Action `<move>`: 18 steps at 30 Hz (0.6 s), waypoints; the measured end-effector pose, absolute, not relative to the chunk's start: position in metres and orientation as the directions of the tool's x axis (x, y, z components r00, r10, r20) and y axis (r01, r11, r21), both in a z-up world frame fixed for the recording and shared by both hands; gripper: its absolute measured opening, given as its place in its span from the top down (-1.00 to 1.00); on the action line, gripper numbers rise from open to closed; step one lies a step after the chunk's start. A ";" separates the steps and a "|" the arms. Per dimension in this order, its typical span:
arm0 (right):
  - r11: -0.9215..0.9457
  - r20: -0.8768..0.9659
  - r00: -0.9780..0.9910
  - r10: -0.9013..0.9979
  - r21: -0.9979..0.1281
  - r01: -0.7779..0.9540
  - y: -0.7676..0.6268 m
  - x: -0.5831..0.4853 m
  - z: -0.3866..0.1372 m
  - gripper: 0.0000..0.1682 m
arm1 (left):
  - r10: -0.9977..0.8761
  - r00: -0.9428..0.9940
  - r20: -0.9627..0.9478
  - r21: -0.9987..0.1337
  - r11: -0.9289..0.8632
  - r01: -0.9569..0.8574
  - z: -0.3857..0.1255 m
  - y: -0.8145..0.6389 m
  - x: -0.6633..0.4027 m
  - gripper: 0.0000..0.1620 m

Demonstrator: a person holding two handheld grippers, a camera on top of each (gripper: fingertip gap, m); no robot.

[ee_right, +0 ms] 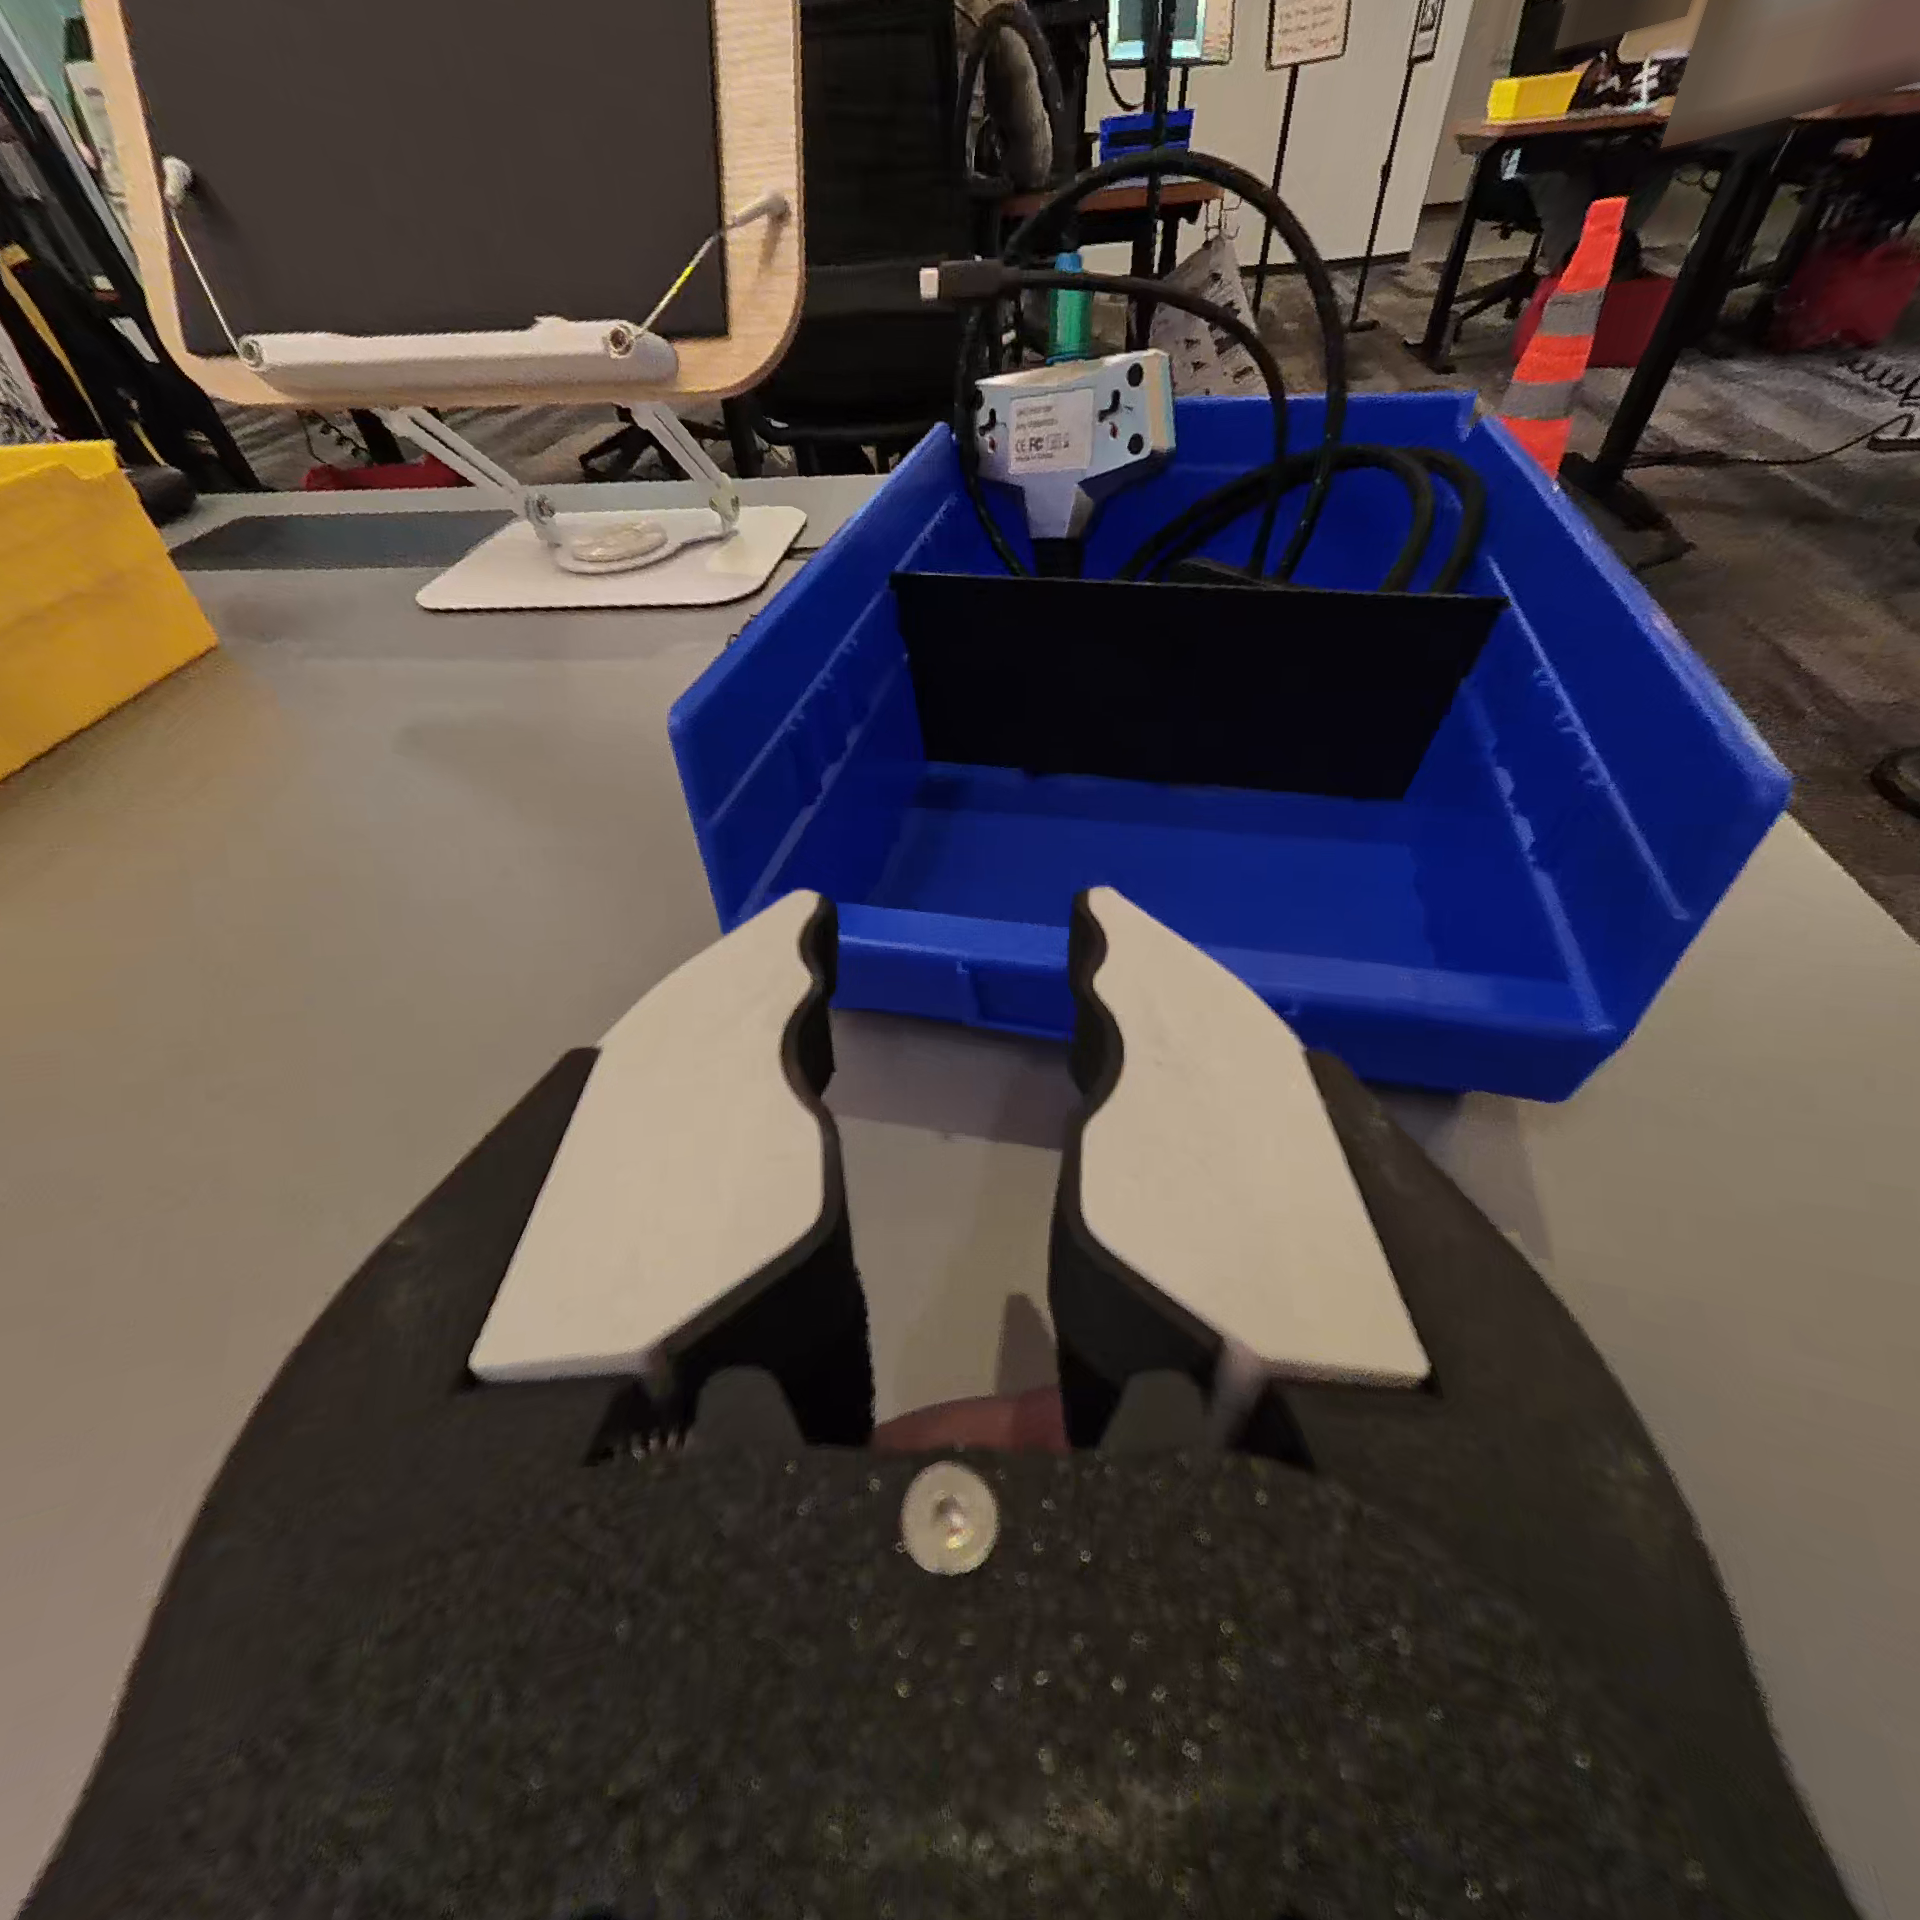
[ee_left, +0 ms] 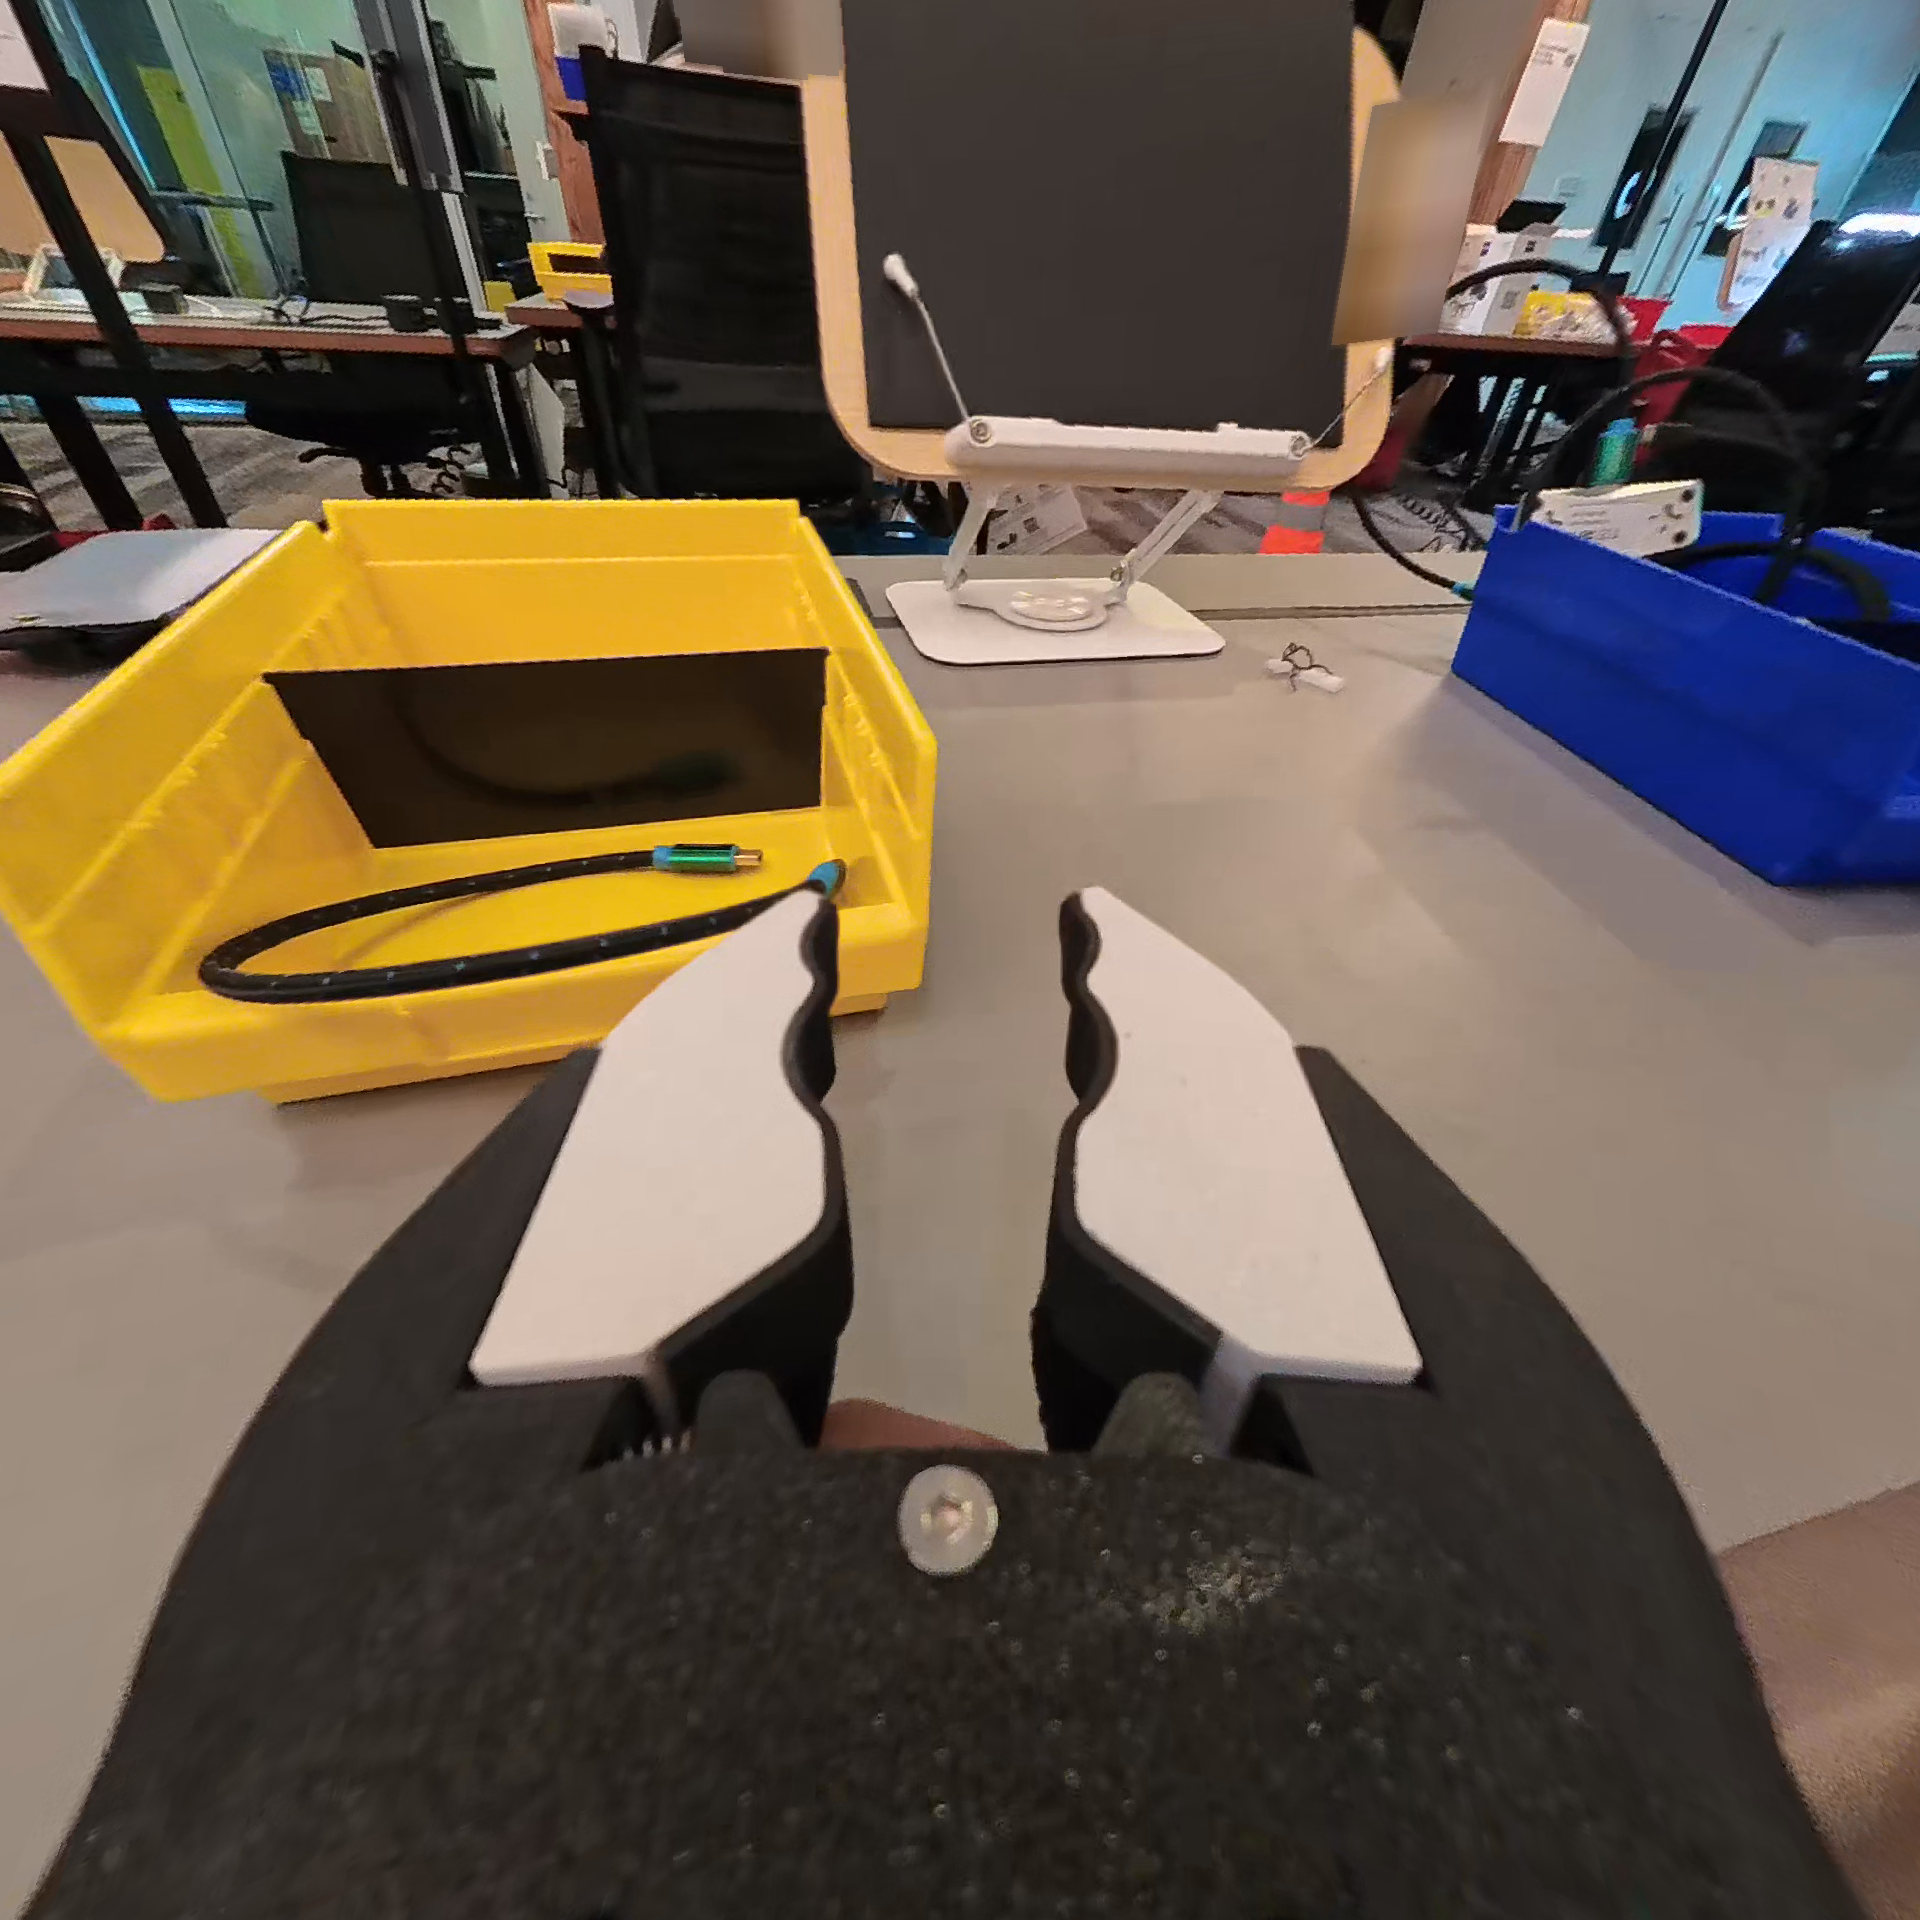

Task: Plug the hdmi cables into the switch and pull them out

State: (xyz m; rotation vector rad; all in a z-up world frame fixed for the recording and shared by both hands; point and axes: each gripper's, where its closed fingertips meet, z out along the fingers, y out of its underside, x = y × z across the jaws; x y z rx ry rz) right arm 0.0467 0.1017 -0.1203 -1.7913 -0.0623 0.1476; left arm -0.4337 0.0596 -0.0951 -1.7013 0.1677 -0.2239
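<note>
A black braided HDMI cable (ee_left: 436,940) with green-blue plugs lies in the front part of a yellow bin (ee_left: 166,831). My left gripper (ee_left: 945,914) is open and empty, just right of that bin's front corner. A silver switch (ee_right: 1075,426) stands on end in the back part of a blue bin (ee_right: 1621,790), with black cables (ee_right: 1320,488) looped around it; one plug (ee_right: 961,281) sticks out to the left. My right gripper (ee_right: 951,914) is open and empty at the blue bin's front wall. The switch also shows in the left wrist view (ee_left: 1621,514).
A tablet on a white stand (ee_left: 1049,623) stands at the table's far edge between the bins. A small white scrap (ee_left: 1304,670) lies near it. Black dividers split each bin. The blue bin (ee_left: 1662,707) is at right. An orange cone (ee_right: 1569,332) stands on the floor. Left tips to right tips: about 50 cm. To the silver switch (ee_right: 1075,426): right tips about 25 cm, left tips about 55 cm.
</note>
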 end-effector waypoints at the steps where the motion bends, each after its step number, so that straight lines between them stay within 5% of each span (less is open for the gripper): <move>1: -0.221 -0.054 0.992 0.117 -0.975 -0.027 0.100 0.049 -0.120 0.51 | -0.243 0.969 0.046 -0.989 -0.146 0.010 -0.097 0.061 -0.434 0.50; 18: -0.265 -0.077 0.993 0.084 -0.963 -0.053 0.116 0.063 -0.131 0.51 | -0.261 0.960 0.100 -0.970 -0.239 0.036 -0.117 0.081 -0.431 0.53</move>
